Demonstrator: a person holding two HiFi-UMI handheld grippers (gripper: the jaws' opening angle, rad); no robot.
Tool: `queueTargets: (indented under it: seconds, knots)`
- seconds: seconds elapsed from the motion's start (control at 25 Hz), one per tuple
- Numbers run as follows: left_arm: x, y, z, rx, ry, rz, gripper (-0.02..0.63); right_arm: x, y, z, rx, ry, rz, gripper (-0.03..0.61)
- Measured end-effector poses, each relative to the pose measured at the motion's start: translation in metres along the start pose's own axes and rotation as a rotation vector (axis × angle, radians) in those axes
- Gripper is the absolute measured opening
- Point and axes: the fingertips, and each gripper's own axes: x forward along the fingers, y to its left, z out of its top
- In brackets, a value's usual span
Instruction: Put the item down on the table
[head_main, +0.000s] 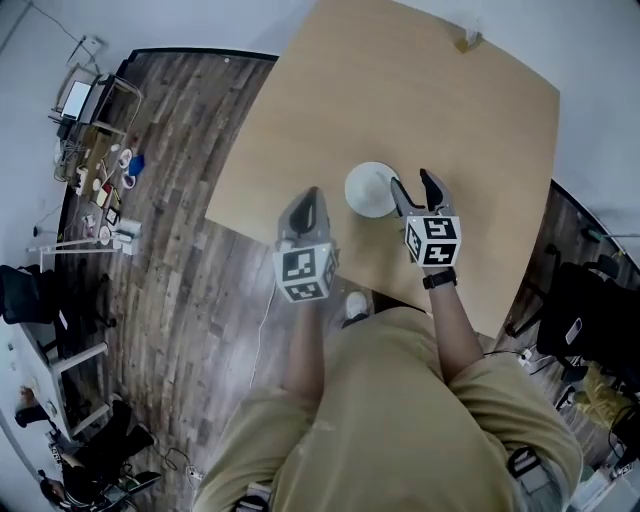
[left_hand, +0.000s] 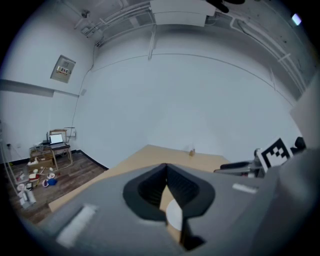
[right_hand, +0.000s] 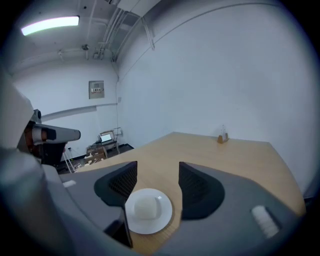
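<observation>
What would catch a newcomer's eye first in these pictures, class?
A white plate with a pale lump lies on the wooden table. The right tongs stand open close beside it; the left tongs, shut and empty, hang to its left.

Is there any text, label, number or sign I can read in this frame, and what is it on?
No text here is legible.
Wall panel: it carries print, too small to read.
Laptop screen: lit, but too small and blurred to read.
Left cube and right cube: black-and-white square markers only, no words or numbers.
</observation>
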Motion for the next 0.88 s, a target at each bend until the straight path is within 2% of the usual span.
queueTargets:
  seconds: [0.24,0.44,0.72,0.8,0.88]
  knots:
    - [-0.025,-0.017,0.034,0.055,-0.064,-0.042,0.002,-0.070,-0.015,0.047,-0.020,-0.129,-0.065,0.188]
    - [-0.052,-0.024,0.060,0.097,-0.127,-0.056,0.002,-0.121,-0.022,0.067,-0.027,-0.204,-0.129,0.124]
    - [-0.082,-0.043,0.080,0.145,-0.183,-0.083,0.002,-0.168,-0.016,0.091,-0.046,-0.294,-0.187,0.010]
    - [-0.090,-0.043,0.085,0.159,-0.197,-0.082,0.002,-0.177,-0.010,0.096,-0.056,-0.305,-0.192,0.008]
    - [-0.099,-0.045,0.090,0.206,-0.214,-0.073,0.002,-0.187,-0.005,0.102,-0.061,-0.324,-0.203,0.008]
